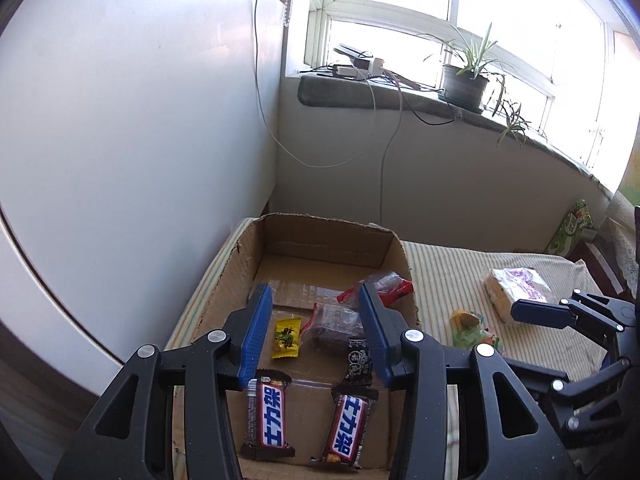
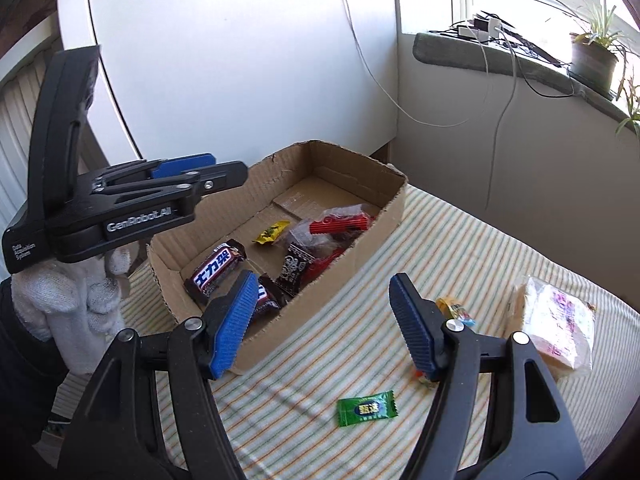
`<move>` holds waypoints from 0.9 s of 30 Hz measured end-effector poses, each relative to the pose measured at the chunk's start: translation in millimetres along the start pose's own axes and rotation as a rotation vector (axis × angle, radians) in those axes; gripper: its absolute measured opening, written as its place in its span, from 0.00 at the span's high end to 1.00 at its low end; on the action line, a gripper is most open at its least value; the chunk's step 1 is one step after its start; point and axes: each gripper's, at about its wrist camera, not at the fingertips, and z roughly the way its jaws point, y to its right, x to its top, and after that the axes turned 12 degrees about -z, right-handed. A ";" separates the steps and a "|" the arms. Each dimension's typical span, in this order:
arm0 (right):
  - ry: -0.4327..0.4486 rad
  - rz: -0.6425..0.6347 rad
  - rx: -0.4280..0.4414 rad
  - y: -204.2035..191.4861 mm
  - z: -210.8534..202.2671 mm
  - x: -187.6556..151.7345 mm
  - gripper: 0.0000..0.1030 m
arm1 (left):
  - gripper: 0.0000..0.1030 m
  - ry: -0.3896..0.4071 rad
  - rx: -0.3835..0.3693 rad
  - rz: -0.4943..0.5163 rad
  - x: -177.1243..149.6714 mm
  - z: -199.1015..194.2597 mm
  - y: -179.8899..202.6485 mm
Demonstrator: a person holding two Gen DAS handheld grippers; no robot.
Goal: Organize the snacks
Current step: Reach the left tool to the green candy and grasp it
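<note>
Both claws stand spread and empty. The left claw (image 1: 316,332) hangs over the cardboard box (image 1: 400,256), where two chocolate bars (image 1: 268,416), a yellow candy (image 1: 285,338) and some dark and red wrapped pieces already lie beneath and just ahead of its fingers. The right claw (image 2: 324,320) hovers above the striped surface (image 2: 460,232), to the right of the box.

What's left lies out on the cloth: a green candy (image 2: 367,407) just below and between the right claw's fingers, a small yellow-and-blue sweet (image 2: 456,309) close beside its right finger, and a large clear-wrapped pastry (image 2: 556,328) farther right. I'd judge the green candy the natural next pick. It lies flat, so the fingers should come down straddling its narrow width and close low, without pinching up the cloth.

The box's near wall (image 2: 320,280) stands just left of the right claw, so any carry must clear that rim. The cloth to the right is open; the left claw sits over the box, so a drop-in needs to keep clear of it.
</note>
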 end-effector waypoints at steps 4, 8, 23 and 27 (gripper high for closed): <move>-0.023 0.053 -0.032 30.2 -8.9 -16.9 0.31 | 0.58 0.006 -0.045 0.018 -12.2 -16.1 14.4; -0.050 0.093 -0.045 54.7 -13.0 -36.4 0.31 | 0.58 -0.008 -0.096 0.039 -26.1 -25.2 31.9; -0.127 0.079 -0.048 72.1 -2.4 -76.1 0.36 | 0.62 -0.192 -0.252 0.112 -95.2 -12.8 95.0; -0.145 0.043 -0.034 65.4 5.9 -78.3 0.41 | 0.62 -0.250 -0.259 0.117 -112.9 1.4 101.8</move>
